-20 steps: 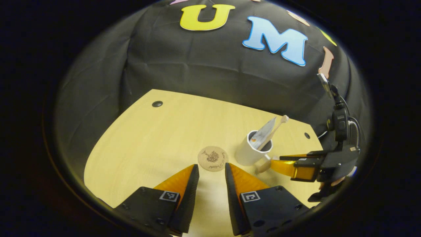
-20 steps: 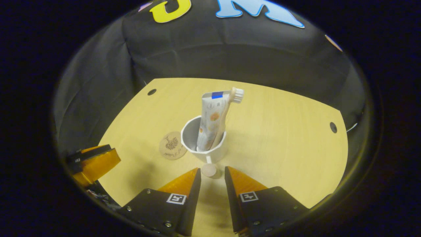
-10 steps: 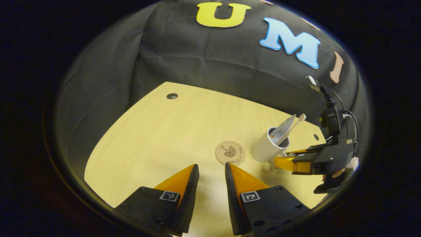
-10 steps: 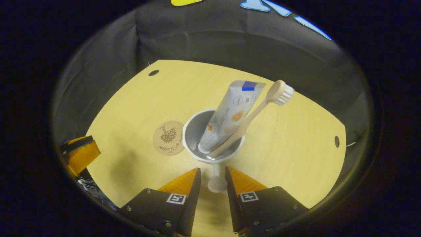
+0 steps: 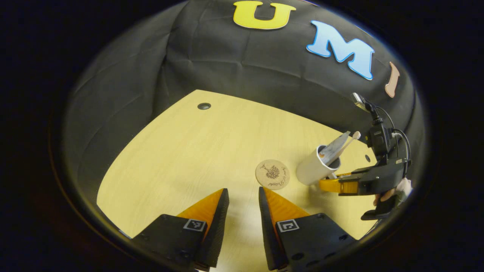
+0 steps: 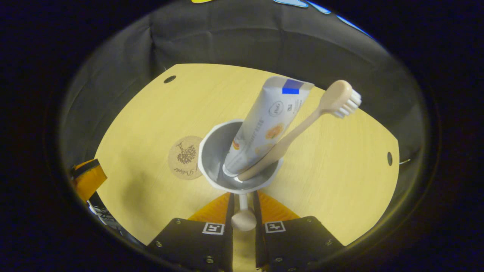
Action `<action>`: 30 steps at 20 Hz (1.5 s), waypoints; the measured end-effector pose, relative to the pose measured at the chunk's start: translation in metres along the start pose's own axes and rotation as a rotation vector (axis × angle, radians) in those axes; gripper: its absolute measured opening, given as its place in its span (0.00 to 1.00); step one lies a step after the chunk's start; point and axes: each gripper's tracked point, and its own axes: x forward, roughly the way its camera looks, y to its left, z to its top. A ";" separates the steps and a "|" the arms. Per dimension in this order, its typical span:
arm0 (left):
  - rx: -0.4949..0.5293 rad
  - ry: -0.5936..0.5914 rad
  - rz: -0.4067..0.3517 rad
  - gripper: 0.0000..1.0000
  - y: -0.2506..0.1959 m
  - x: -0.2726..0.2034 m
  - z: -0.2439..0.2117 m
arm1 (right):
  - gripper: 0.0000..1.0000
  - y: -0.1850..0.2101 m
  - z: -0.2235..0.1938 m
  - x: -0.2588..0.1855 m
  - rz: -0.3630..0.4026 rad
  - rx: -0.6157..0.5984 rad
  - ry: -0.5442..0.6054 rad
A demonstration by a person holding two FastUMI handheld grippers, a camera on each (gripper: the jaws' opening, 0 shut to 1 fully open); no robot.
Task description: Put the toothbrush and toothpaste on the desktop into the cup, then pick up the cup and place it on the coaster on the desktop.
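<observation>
A white cup [image 6: 210,151] holds the toothpaste tube [image 6: 269,120] and the beige toothbrush [image 6: 339,100], both leaning to the right. My right gripper [image 6: 242,197] is shut on the cup's peg handle [image 6: 244,220], one finger on each side. In the left gripper view the cup [image 5: 311,170] tilts beside the right gripper [image 5: 328,185]; I cannot tell whether its base touches the table. The round cork coaster [image 5: 272,174] lies bare just left of the cup. My left gripper [image 5: 244,193] hovers open near the coaster, holding nothing.
The light wooden table [image 5: 177,158] has a cable hole at its far left [image 5: 204,106] and another at the right [image 6: 389,158]. A hand [image 5: 393,190] holds the right gripper. Black cloth walls close the back.
The right gripper moved forward around the cup's handle and shut on it. The cup now sits closer and tilts more. The left gripper view shifted left, with its fingers still open.
</observation>
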 end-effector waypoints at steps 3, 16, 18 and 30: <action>0.019 -0.017 0.006 0.53 0.003 -0.006 0.008 | 0.19 0.003 0.003 -0.007 -0.006 -0.017 -0.009; 0.005 -0.026 0.039 0.54 0.045 -0.019 0.022 | 0.19 0.050 0.027 -0.020 0.027 -0.016 -0.066; 0.000 -0.025 0.043 0.54 0.054 -0.017 0.024 | 0.19 0.060 0.027 -0.016 0.033 -0.022 -0.061; -0.006 -0.019 0.073 0.54 0.113 -0.013 0.032 | 0.19 0.103 0.040 0.012 0.006 -0.040 -0.033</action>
